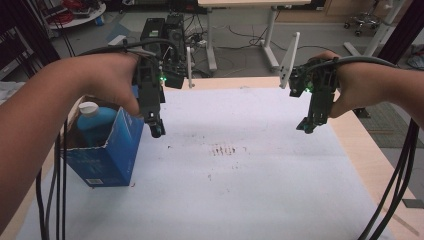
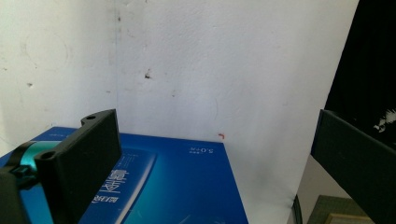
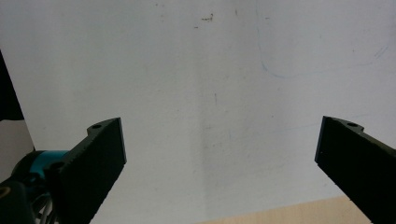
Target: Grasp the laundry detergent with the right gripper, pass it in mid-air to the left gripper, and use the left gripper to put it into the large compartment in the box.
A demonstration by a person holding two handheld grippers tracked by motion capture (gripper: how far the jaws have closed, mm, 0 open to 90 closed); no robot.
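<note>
Blue box [image 1: 107,150] (bottle [image 1: 92,117] inside) sits beside the spread left hand-held gripper [image 1: 156,129]; right hand-held gripper [image 1: 306,127] likewise spread.

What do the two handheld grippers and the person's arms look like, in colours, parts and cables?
Both the left gripper and the right gripper are black, blocky tools with small green lights. Each has flat black jaws with screw holes, a teal part at the base and black cables. A white plate rises from the right one. The forearms are bare, without sleeves.
</note>
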